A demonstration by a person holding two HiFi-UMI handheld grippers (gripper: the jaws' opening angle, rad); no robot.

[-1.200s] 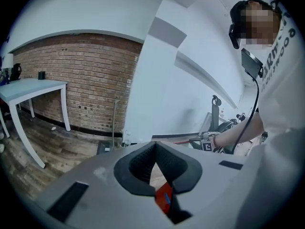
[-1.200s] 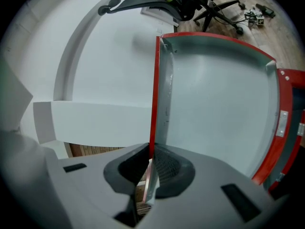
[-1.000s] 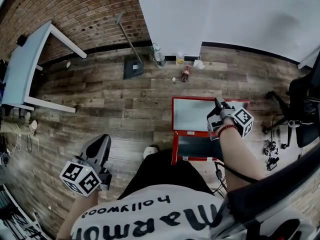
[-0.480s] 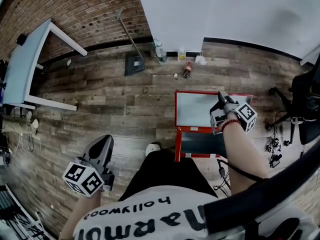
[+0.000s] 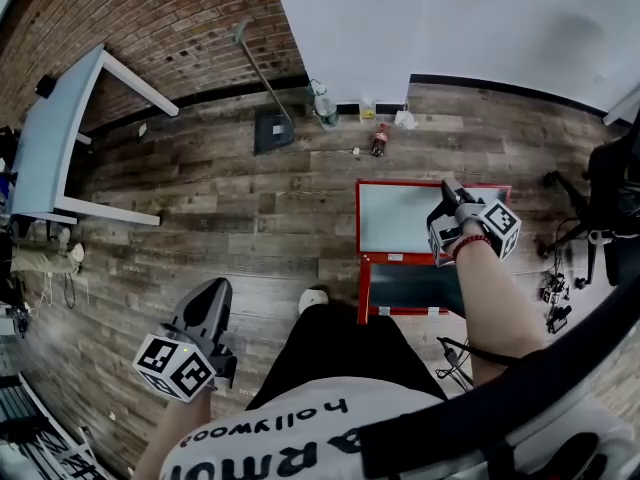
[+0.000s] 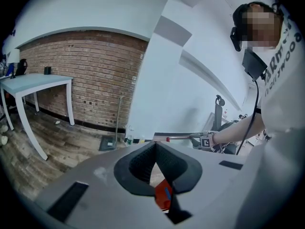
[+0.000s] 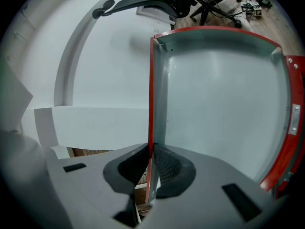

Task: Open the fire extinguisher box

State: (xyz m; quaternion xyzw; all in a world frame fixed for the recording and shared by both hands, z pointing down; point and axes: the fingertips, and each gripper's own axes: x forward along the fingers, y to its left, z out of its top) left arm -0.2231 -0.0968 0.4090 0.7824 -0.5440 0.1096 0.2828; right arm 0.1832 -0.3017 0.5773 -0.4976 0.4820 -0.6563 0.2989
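We are mid-opening. Our right gripper (image 5: pixel 448 190) has its jaws pinching the red-framed edge of the pale grey metal door (image 5: pixel 398 218), which is swung clear of the red fire extinguisher box (image 5: pixel 362 288) on the wooden plank floor (image 5: pixel 250 218). Our left gripper (image 5: pixel 208 303) hangs idle, jaws pressed together on nothing. Next, we judge, the door needs swinging fully back before we let go.

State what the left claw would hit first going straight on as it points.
Probably bare wooden floor, left of the red box and short of the white wall; depth is unclear.
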